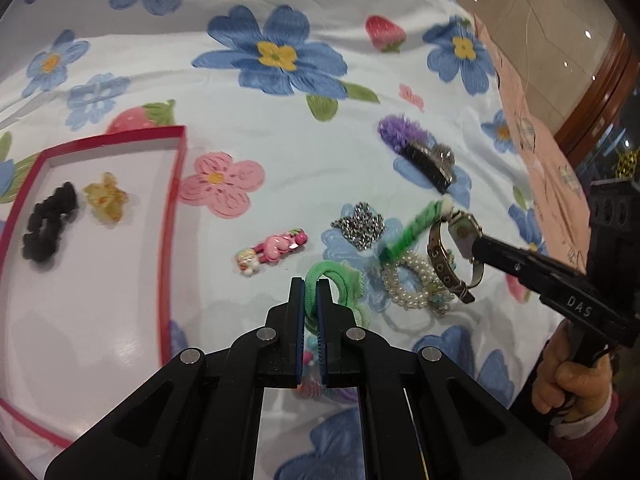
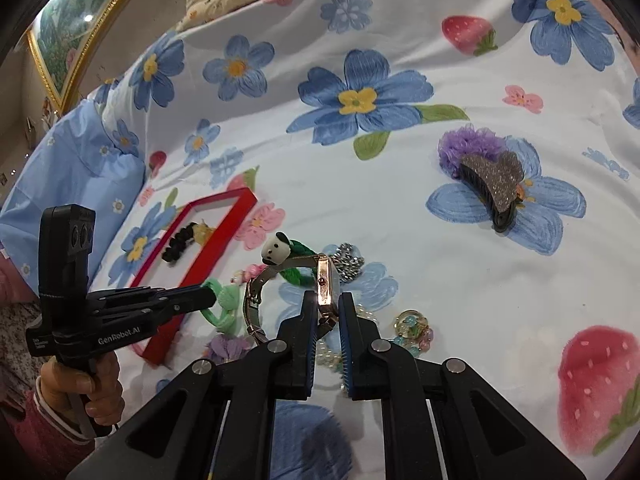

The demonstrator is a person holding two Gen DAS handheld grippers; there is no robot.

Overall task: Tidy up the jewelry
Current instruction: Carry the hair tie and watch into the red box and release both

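My left gripper [image 1: 309, 285] is shut on a green hair tie [image 1: 340, 280], also seen in the right wrist view [image 2: 224, 304]. My right gripper [image 2: 327, 300] is shut on the case of a wristwatch [image 2: 325, 284], lifted with its strap [image 2: 253, 300] hanging; it shows in the left wrist view [image 1: 460, 236]. A red-rimmed box [image 1: 174, 200] at the left holds a black scrunchie [image 1: 48, 222] and a yellow clip [image 1: 106, 197]. A pearl bracelet [image 1: 408, 280], a green clip with a panda head [image 1: 412, 228], a silver rhinestone piece [image 1: 360, 226] and a pink flamingo clip [image 1: 276, 248] lie around.
A purple fluffy clip with a glittery black claw clip [image 1: 424, 152] lies farther back on the floral bedsheet [image 1: 280, 152]. A bead bracelet [image 2: 412, 328] lies by my right fingers. A blue pillow [image 2: 72, 168] sits at the left in the right wrist view.
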